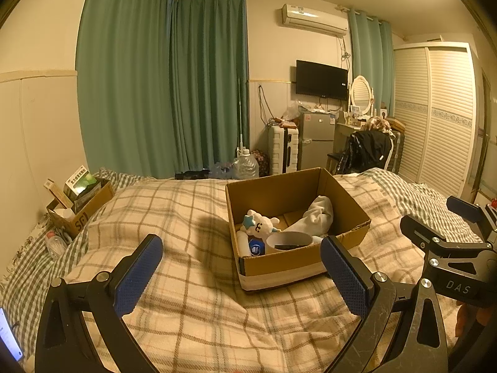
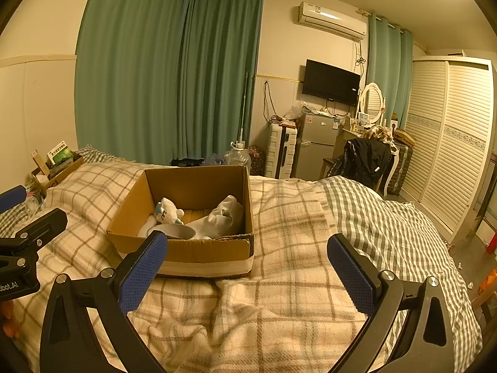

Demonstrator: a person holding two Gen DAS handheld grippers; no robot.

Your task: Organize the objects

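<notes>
An open cardboard box [image 1: 279, 265] sits on the plaid blanket in the middle of the bed; it also shows in the right wrist view [image 2: 205, 250]. Inside lie a white plush toy [image 1: 259, 223] [image 2: 167, 211], a crumpled white cloth [image 1: 316, 214] [image 2: 226, 214], a white roll of tape [image 1: 290, 241] [image 2: 174, 233] and a blue-labelled white bottle [image 1: 253, 247]. My left gripper [image 1: 242, 275] is open and empty, hovering just in front of the box. My right gripper [image 2: 248, 275] is open and empty, in front of the box's right corner.
A second cardboard box [image 1: 84, 208] with packets stands at the bed's left edge, with a clear bottle [image 1: 56, 244] beside it. Beyond the bed are water jugs [image 1: 245, 163], a suitcase [image 1: 282, 150], a small fridge [image 1: 315, 138], a chair with a black jacket [image 1: 366, 150] and a wardrobe [image 1: 441, 118].
</notes>
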